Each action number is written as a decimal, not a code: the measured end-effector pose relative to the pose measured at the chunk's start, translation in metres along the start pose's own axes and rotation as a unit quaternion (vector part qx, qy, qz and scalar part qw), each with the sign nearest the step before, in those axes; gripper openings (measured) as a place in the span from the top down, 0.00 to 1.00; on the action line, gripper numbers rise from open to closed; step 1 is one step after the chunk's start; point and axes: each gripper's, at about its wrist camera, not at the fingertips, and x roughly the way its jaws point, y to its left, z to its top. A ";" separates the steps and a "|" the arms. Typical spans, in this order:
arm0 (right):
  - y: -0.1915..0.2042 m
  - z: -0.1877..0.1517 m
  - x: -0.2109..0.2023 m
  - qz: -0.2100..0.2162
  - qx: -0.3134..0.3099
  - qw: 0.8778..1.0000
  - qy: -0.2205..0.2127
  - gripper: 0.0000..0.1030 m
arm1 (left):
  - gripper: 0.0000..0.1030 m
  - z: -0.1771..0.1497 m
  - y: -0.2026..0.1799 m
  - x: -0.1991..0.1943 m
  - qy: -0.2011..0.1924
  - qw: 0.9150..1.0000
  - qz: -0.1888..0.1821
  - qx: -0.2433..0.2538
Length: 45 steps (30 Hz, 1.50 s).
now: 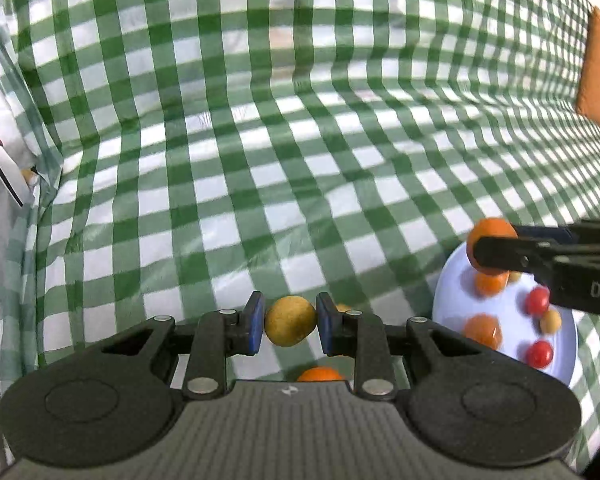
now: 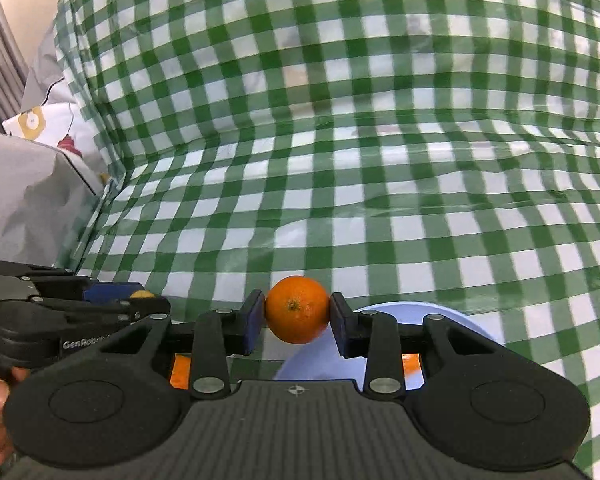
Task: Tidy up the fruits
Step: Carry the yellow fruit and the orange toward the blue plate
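Left wrist view: a yellow-brown fruit (image 1: 290, 321) is held between the blue pads (image 1: 255, 323) of the left gripper (image 1: 290, 322), jaws narrowed onto it, clear of the green checked cloth (image 1: 300, 140). An orange fruit (image 1: 320, 374) lies just beneath, partly hidden by the gripper body. At the right, a pale blue plate (image 1: 452, 300) holds several orange, red and tan fruits; the right gripper (image 1: 496, 250) is seen above the plate's far edge, clamped on a mandarin (image 1: 492, 232), presumably for release there.

Right wrist view: the mandarin (image 2: 298, 314) is pinched at its sides by the right gripper (image 2: 298, 316), calyx facing the camera. The plate (image 2: 460, 320) lies directly below and right. The left gripper (image 2: 140, 300) is seen at the near left, with its fruit barely visible. Collection on the plate is judged partway done.
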 end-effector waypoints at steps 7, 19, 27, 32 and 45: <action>-0.010 0.000 -0.009 -0.006 0.008 1.000 -0.008 0.64 | 0.71 0.007 -0.021 -0.002 -0.025 0.999 -0.009 -0.024; -0.031 -0.007 -0.015 -0.023 0.012 1.000 -0.005 0.64 | 0.71 0.012 -0.030 0.009 -0.018 1.000 -0.016 -0.019; -0.041 -0.010 -0.018 -0.031 0.014 0.999 -0.005 0.64 | 0.71 0.013 -0.040 0.014 -0.014 0.999 -0.042 0.007; -0.044 -0.011 -0.019 -0.036 0.015 0.999 -0.005 0.64 | 0.71 0.013 -0.043 0.015 -0.014 0.999 -0.049 0.013; -0.042 -0.011 -0.019 -0.043 0.013 0.999 -0.005 0.64 | 0.71 0.014 -0.044 0.017 -0.017 0.998 -0.060 0.022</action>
